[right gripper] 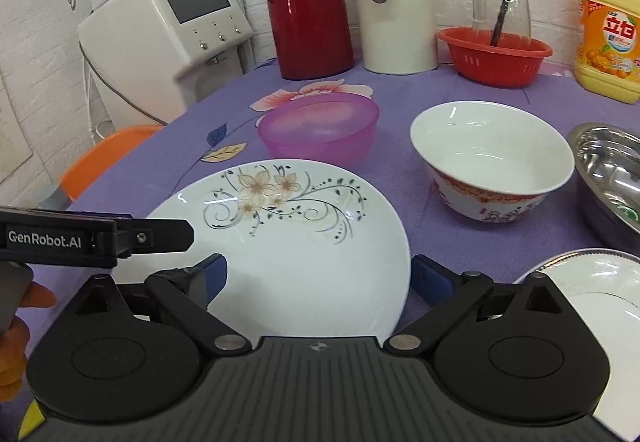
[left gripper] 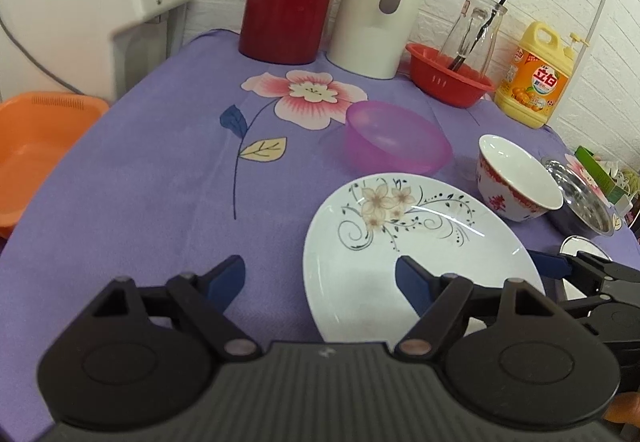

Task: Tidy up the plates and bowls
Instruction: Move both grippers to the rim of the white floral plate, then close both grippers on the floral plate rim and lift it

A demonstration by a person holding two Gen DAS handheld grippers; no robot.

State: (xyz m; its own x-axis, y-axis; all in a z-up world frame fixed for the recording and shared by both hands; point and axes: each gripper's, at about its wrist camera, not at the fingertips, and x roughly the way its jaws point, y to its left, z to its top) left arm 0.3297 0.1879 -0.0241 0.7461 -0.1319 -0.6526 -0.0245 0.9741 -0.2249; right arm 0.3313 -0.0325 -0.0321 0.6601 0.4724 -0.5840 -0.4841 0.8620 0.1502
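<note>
In the left wrist view, the left gripper (left gripper: 320, 282) hangs with its blue-padded jaws spread wide and empty: one pad sits over the near left part of the white flower-patterned ceramic plate (left gripper: 416, 242), the other over the purple flowered tablecloth (left gripper: 140, 182). Beyond the plate stand a translucent pink plastic bowl (left gripper: 396, 138) and, to its right, a white porcelain bowl with a red band (left gripper: 516, 182), then a stainless steel bowl (left gripper: 580, 202) at the far right. In the right wrist view, the right gripper (right gripper: 318, 278) is also spread and holds nothing, its jaws straddling the plate's near edge; a second white plate with a beaded rim (right gripper: 592, 294) lies at the near right. To lift the flowered plate cleanly, one jaw probably needs to slip under the rim and close gently, since the glazed ceramic looks slippery.
</note>
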